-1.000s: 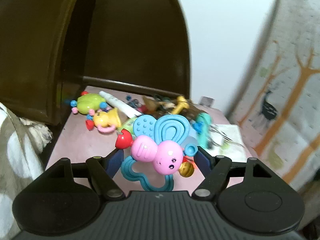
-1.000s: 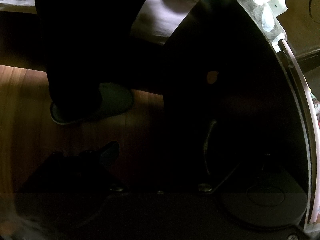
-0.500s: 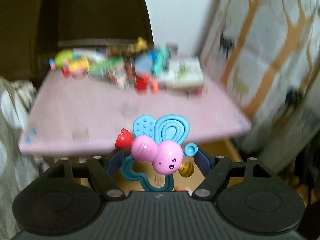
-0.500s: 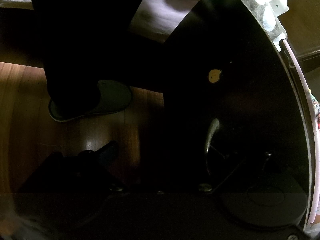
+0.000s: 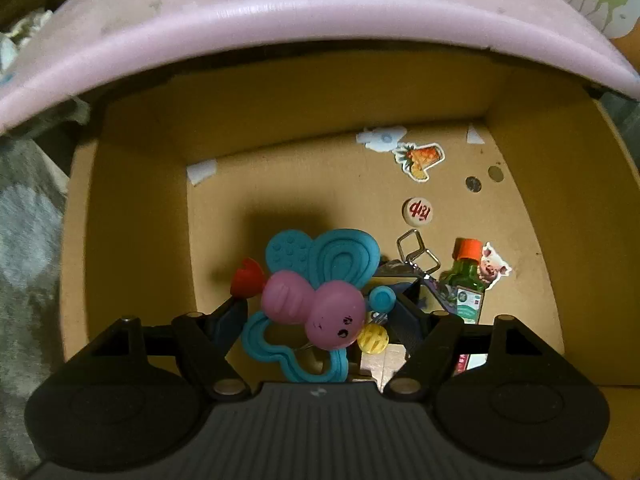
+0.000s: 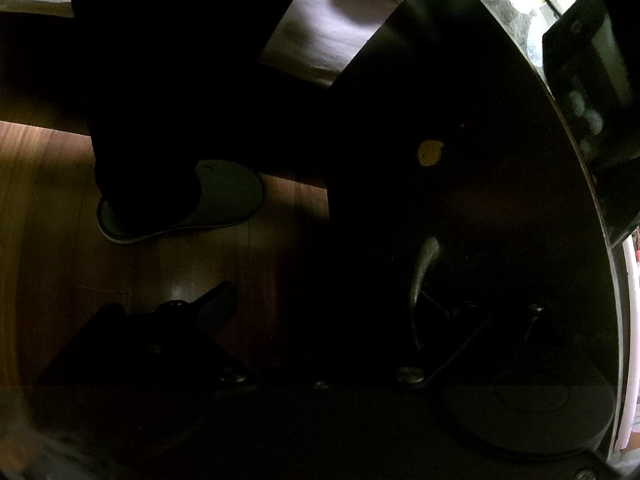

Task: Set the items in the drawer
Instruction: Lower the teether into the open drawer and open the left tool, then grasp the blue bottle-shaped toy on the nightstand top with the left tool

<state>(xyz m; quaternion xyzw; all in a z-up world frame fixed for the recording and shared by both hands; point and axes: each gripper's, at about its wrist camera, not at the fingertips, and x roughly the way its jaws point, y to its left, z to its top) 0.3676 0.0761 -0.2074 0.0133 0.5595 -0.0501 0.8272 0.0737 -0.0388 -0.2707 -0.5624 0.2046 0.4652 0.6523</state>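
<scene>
Left gripper point(image 5: 320, 316) clamped on the toy point(image 5: 316, 304), held over the open drawer point(image 5: 132, 216), above its floor near a bottle point(image 5: 466, 280) and round token point(image 5: 418, 211). Right gripper point(image 6: 320, 312) by the drawer handle point(image 6: 422, 276); too dark to tell its opening.

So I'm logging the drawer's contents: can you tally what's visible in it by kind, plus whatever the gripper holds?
Stickers: 3
Coins: 2
White paper scraps: 2
Round game piece: 1
Green bottle: 1
Metal clip: 1
Butterfly toy, in the left gripper: 1
Total: 11; anything behind the gripper is hidden.
</scene>
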